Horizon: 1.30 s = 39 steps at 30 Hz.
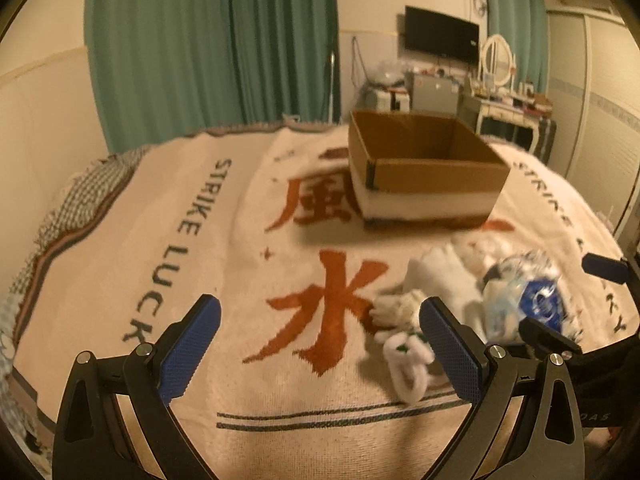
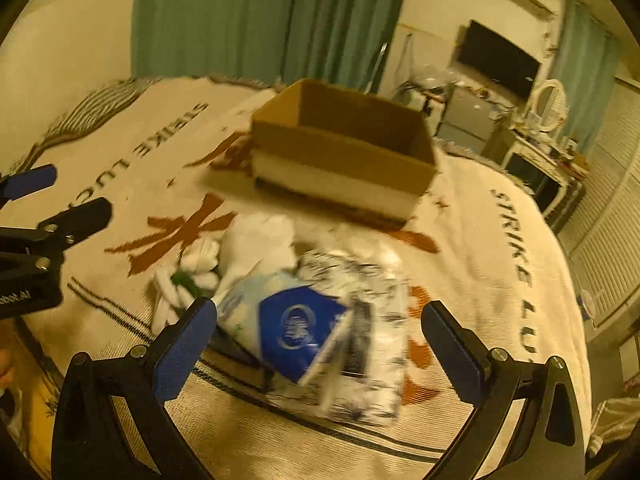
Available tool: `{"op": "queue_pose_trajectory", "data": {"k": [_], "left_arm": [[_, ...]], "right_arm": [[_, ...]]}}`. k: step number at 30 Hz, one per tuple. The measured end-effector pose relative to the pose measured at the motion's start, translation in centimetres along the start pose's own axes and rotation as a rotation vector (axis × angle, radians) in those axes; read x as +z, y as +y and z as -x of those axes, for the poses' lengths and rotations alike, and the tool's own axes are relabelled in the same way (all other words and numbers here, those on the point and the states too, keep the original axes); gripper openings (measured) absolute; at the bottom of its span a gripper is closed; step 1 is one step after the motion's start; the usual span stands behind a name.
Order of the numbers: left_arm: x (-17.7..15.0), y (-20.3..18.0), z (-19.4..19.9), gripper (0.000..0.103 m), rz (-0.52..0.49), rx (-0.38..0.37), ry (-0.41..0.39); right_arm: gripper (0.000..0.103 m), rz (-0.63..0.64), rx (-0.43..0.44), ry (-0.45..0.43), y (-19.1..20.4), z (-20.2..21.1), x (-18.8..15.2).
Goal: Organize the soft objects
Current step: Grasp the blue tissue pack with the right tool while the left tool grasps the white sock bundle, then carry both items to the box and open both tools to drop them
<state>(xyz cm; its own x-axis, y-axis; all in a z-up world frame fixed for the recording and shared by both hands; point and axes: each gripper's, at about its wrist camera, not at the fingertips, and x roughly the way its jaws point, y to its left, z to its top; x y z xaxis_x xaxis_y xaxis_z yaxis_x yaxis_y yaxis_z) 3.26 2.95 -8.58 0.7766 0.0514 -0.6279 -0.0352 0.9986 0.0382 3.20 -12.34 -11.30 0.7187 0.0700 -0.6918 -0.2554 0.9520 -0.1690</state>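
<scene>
White and blue soft things lie in a loose heap on the bed, in front of the cardboard box [image 1: 430,168] and a little apart from it. Nearest the right gripper [image 2: 318,346] is a plastic-wrapped packet [image 2: 296,328] with a dark blue patch, lying tilted with its long axis running from near-left to far-right in the right wrist view; a black-and-white printed cloth [image 2: 380,320] lies against its right side and partly under it. Behind these sits a plain white bundle [image 2: 260,248], and to its left a small white knotted piece with green marks [image 2: 192,276], its long axis running toward the camera. Motion blur hides finer detail of the heap.

Both fingers of the right gripper are spread wide, one on each side of the packet and the printed cloth, touching neither as far as the pictures show. The left gripper [image 1: 320,344] is spread wide too, over bare blanket, with its right finger just beside the knotted piece [image 1: 406,360].

Under everything is a cream blanket [image 1: 224,264] with rust-red characters and dark lettering. The box stands open-topped, a pale band around its lower wall. Beyond the bed hang green curtains [image 1: 208,40], with a dark screen [image 1: 442,36] on the wall and a cluttered dressing table [image 1: 508,100] to the right.
</scene>
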Motion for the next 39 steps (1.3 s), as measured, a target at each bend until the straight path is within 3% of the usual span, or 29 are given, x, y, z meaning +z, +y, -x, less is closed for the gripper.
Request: {"op": "queue_pose_trajectory", "data": {"k": [10, 11, 13, 16, 18, 19, 29, 34, 39], "left_arm": [[-1.4, -0.8, -2.6, 0.101, -0.041, -0.034, 0.07], [-1.6, -1.0, -2.9, 0.101, -0.047, -0.039, 0.082], [-2.0, -1.3, -3.4, 0.101, -0.053, -0.058, 0.105], [-2.3, -1.7, -4.0, 0.1, -0.057, -0.101, 0.133], [-2.5, -2.1, -4.2, 0.1, -0.068, -0.114, 0.14], [-2.6, -2.3, -4.2, 0.099, -0.074, -0.118, 0.142], [-3.5, -4.1, -6.5, 0.092, -0.057, -0.243, 0.226], [-3.2, -4.9, -7.4, 0.091, -0.055, -0.284, 0.212], [-3.4, -5.4, -8.1, 0.064, -0.055, -0.355, 0.221]], "right_arm": [[0.098, 0.012, -0.006, 0.101, 0.9, -3.7, -0.5], [0.096, 0.009, 0.0, 0.096, 0.9, -3.5, -0.6], [0.079, 0.002, 0.016, 0.098, 0.7, -3.3, -0.6], [0.065, -0.017, 0.033, 0.094, 0.4, -3.1, -0.7], [0.062, -0.046, 0.06, 0.088, -0.1, -2.8, -0.6], [0.053, -0.057, 0.066, 0.086, -0.3, -2.8, -0.6], [0.051, -0.148, 0.051, 0.042, -2.3, -1.6, 0.1], [0.051, -0.141, 0.053, 0.041, -2.2, -1.6, 0.1], [0.051, -0.144, 0.05, 0.04, -2.3, -1.5, 0.1]]}}
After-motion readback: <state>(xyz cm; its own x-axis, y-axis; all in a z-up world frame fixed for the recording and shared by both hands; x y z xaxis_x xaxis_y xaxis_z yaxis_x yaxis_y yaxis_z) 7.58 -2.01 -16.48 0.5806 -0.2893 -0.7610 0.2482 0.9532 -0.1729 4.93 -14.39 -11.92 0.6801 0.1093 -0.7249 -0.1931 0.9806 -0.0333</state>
